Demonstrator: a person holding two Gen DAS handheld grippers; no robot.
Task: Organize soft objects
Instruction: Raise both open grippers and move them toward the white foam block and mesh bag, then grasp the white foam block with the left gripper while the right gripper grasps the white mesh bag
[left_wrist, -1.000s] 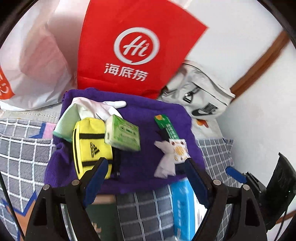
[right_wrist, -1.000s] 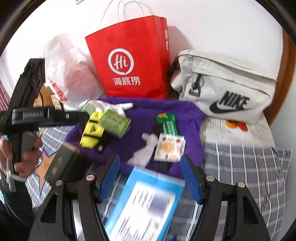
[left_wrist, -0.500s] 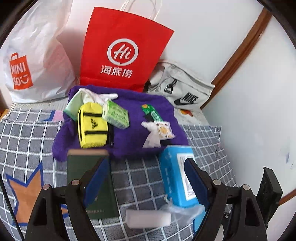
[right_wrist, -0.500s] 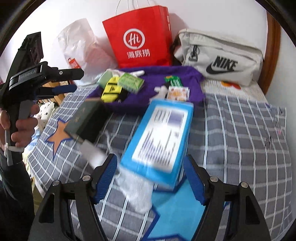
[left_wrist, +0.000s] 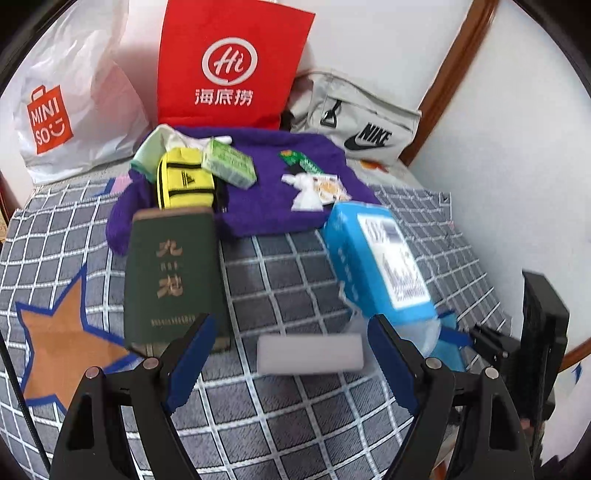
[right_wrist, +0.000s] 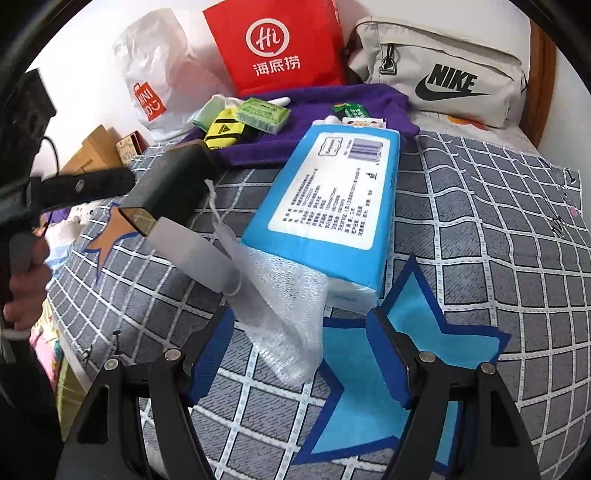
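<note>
Both your grippers — left (left_wrist: 291, 354), right (right_wrist: 299, 354) — gape empty. The bubble-wrap sleeve (right_wrist: 284, 314) beside the blue tissue pack (right_wrist: 332, 199) looks light, slippery — pinch its crumpled near end.

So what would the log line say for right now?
left gripper: open, empty | right gripper: open, empty | white block: ahead of left | bubble wrap: before right

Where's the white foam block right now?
In the left wrist view the white foam block lies on the checked bedspread just ahead of the open left gripper, between the green book and blue tissue pack.
</note>
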